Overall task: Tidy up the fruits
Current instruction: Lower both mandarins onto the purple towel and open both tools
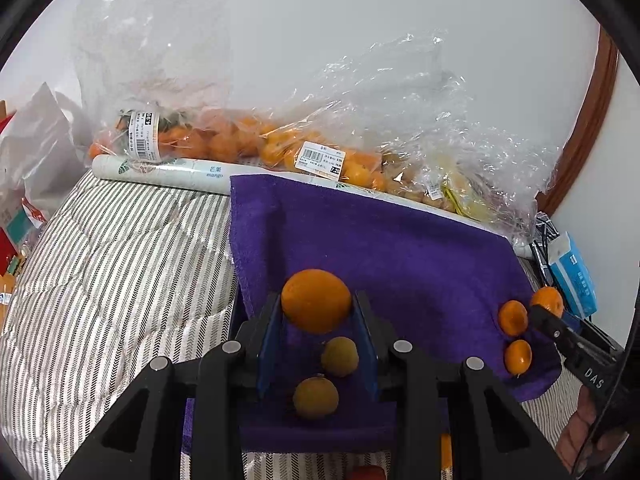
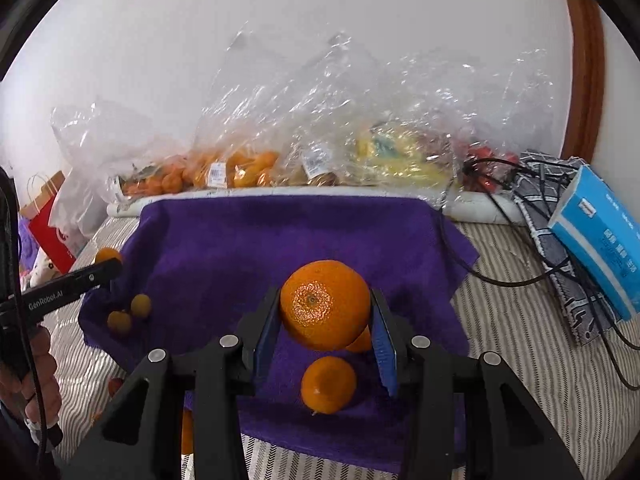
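The left tongs are closed on an orange, which sits between the two blue pads near their tips, raised above the purple towel. Below it, two dull yellow-green fruits lie on the towel between the fingers' lines.

The right tongs likewise clamp a mandarin, stem dimple facing the camera, held clear of the towel. A second mandarin lies on the towel directly beneath, and a third is partly hidden behind the gripped one.

The towel is spread on a striped bed cover. Clear bags of fruit line the wall behind it. A blue box lies to the right.
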`<action>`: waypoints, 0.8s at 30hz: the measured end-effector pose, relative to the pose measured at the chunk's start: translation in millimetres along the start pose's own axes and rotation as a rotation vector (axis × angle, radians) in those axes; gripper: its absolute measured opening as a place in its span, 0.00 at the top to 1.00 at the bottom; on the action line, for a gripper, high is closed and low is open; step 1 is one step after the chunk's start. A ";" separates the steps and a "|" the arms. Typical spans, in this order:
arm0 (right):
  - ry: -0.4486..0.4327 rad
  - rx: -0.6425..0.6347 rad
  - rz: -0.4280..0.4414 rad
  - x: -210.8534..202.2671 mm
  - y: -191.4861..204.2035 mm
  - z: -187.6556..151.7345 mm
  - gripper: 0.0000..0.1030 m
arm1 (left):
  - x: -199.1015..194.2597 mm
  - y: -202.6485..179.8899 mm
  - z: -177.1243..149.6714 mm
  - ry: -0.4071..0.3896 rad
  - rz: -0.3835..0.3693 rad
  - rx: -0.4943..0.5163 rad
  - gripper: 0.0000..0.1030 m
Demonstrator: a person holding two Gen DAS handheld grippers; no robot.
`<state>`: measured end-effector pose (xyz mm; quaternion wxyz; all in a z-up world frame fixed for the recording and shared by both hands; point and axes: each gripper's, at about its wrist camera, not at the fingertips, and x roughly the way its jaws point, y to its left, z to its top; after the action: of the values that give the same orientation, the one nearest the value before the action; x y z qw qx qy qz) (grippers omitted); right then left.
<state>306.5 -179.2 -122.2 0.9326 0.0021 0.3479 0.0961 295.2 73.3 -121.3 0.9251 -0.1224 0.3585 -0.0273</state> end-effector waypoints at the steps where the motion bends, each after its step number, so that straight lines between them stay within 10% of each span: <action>1: 0.003 -0.007 -0.001 1.2 2.0 -1.0 0.59 | 0.2 -0.4 -0.3 0.001 0.000 0.002 0.68; 24: 0.078 -0.096 -0.002 22.6 24.6 -12.9 0.59 | 0.8 -6.5 -3.3 0.009 -0.022 0.015 0.68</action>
<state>310.4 -151.8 -144.9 0.9174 -0.0468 0.3790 0.1119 293.9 66.2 -122.5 0.9239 -0.1194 0.3612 -0.0409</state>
